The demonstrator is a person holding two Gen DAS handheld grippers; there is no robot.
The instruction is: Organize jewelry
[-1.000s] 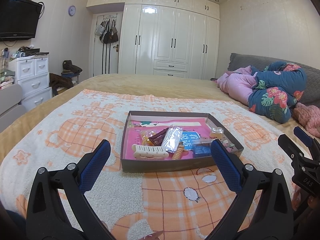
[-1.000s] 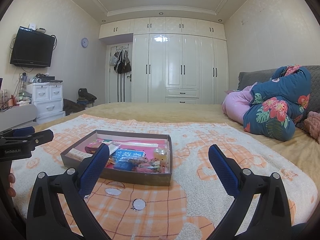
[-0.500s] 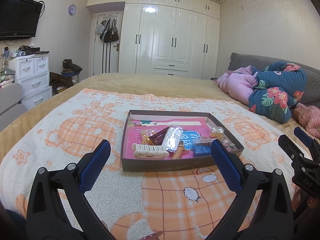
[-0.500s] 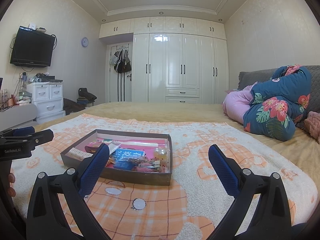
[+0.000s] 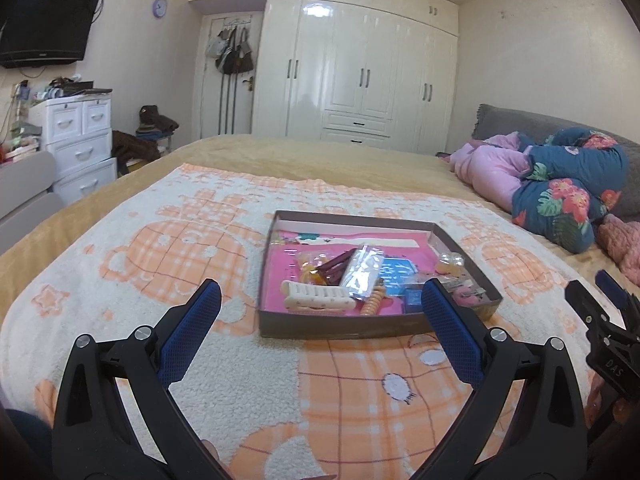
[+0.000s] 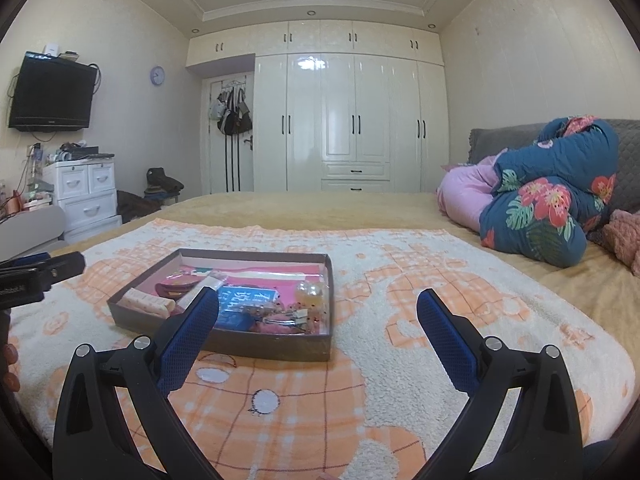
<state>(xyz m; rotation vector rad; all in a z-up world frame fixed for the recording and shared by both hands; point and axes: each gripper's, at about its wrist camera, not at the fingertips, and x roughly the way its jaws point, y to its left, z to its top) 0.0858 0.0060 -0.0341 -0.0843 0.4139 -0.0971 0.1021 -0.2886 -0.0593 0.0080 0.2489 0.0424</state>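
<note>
Small things all in the box (image 5: pixel 340 326). Sorted or not, hard to tell. Both grippers (image 5: pixel 320 300) (image 6: pixel 318 306) wide apart, holding nothing.

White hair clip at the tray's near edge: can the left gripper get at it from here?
Probably yes. The left gripper is open and empty, facing the white hair clip, which lies uncovered behind the tray's low front wall. It would need to clear that wall from above.
</note>
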